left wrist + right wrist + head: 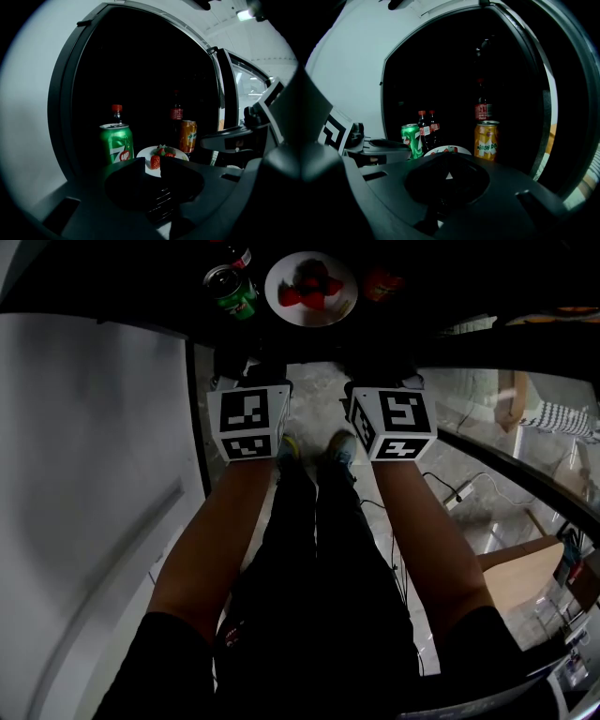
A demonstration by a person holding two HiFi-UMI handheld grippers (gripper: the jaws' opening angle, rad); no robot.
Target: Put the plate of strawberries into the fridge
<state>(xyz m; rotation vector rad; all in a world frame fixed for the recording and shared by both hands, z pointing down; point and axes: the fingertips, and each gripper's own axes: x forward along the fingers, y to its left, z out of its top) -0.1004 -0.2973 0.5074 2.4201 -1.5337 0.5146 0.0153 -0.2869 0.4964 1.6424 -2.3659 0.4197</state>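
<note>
The white round plate of red strawberries (328, 315) sits inside the dark fridge (140, 65). Left hand-held gripper (153, 161) is narrowly parted and empty. Right hand-held gripper (448, 157) is clenched, its tips lost in shadow.

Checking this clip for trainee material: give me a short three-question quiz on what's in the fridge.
1. True or false: the plate of strawberries sits outside the fridge.
2. Which can stands at the plate's left in the head view? A green 7up can B blue can C none
3. Fill in: the Mirinda can is ___ in colour.
Key: 1 false, it is inside; 2 A; 3 orange.
</note>
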